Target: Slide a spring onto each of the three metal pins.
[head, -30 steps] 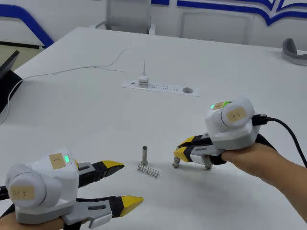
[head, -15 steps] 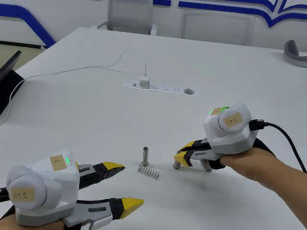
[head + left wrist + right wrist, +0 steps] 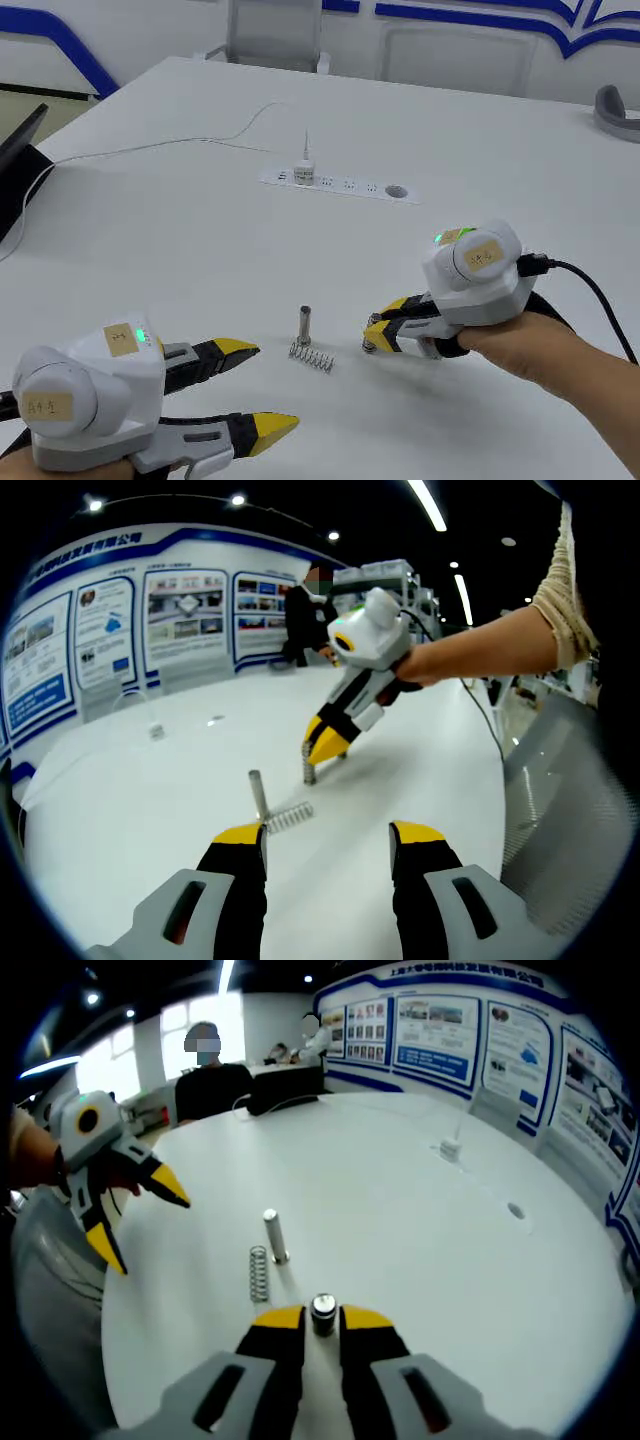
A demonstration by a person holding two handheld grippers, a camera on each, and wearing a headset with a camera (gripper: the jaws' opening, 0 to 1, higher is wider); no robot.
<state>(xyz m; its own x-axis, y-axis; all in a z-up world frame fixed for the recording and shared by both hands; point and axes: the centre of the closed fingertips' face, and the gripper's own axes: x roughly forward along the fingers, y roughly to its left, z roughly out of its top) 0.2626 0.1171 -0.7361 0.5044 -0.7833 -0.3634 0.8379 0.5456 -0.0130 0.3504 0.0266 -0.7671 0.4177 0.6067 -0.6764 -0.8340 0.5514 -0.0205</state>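
A bare metal pin (image 3: 303, 324) stands upright on the white table (image 3: 200, 230), with a loose spring (image 3: 311, 356) lying at its foot. My right gripper (image 3: 378, 335) points down-left and is shut on the top of a second pin (image 3: 369, 344) that carries a spring. In the right gripper view that pin's head (image 3: 323, 1306) sits between the yellow tips, with the bare pin (image 3: 272, 1235) and loose spring (image 3: 258, 1272) beyond. My left gripper (image 3: 262, 385) stays open near the table's front edge, aimed at the bare pin (image 3: 258, 792) and spring (image 3: 288, 818).
A white power strip (image 3: 340, 184) with a plugged adapter (image 3: 304, 172) and a thin cable (image 3: 150, 150) lies mid-table. A grey curved object (image 3: 618, 106) rests at the far right. A chair (image 3: 275, 30) stands behind the table.
My right gripper has dipped lower and tilted over the spring-fitted pin. The left gripper, bare pin and loose spring stay put.
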